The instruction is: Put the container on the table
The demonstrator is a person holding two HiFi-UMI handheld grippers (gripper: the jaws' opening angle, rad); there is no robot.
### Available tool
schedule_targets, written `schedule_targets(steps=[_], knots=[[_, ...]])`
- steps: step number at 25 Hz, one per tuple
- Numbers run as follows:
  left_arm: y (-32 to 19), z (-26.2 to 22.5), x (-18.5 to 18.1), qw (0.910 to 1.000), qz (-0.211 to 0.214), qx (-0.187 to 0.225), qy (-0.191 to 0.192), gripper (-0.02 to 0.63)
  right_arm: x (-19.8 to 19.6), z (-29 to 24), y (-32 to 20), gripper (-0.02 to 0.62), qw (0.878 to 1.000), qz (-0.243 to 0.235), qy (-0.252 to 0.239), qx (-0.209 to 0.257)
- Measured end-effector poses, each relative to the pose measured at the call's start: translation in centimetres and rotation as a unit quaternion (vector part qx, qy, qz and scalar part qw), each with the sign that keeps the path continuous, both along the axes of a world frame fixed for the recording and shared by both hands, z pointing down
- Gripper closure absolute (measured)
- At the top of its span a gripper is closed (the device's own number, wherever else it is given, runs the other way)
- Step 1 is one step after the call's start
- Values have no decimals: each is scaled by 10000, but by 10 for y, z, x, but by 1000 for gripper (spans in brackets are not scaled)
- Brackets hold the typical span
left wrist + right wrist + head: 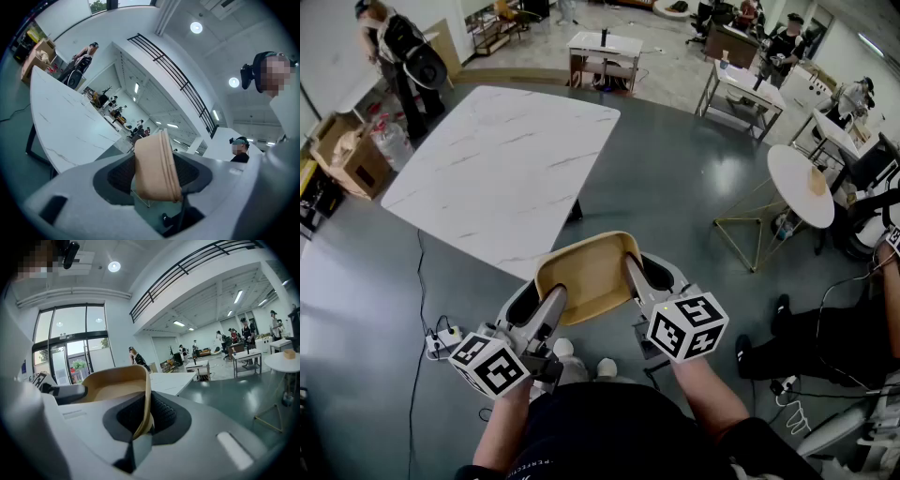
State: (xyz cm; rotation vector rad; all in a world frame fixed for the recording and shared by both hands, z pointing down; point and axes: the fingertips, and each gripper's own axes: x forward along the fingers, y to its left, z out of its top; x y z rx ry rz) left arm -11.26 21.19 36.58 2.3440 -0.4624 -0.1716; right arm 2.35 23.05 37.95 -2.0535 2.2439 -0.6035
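A tan, shallow container (586, 277) hangs in the air between my two grippers, over the grey floor just short of the white marble table (502, 169). My left gripper (539, 302) is shut on its left wall, one finger inside and one outside. My right gripper (652, 277) is shut on its right wall the same way. In the left gripper view the container's wall and rim (157, 166) stand on edge between the pads, with the table (65, 126) ahead to the left. In the right gripper view the thin rim (140, 399) is pinched between the pads, with the container's hollow to the left.
Cardboard boxes (352, 155) and a standing person (398, 52) are at the table's far left. A small round white table (800, 185) with a wire-frame base stands to the right. A power strip (441, 342) with cables lies on the floor at lower left. Desks (605, 52) and more people are at the back.
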Motion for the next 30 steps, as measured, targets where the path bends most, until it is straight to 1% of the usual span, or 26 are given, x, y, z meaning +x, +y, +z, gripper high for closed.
schedule_targets(steps=[10, 17, 25, 30], knots=[[3, 2, 9, 10000, 65, 0, -36, 377, 9, 5, 5, 575, 9998, 54, -184, -13], [11, 5, 27, 9998, 102, 57, -184, 378, 25, 6, 14, 575, 9998, 60, -158, -56], [21, 11, 45, 9997, 37, 113, -222, 379, 43, 11, 23, 575, 9999, -16, -107, -44], [24, 12, 46, 9995, -41, 132, -297, 380, 44, 11, 24, 575, 9999, -91, -67, -27]])
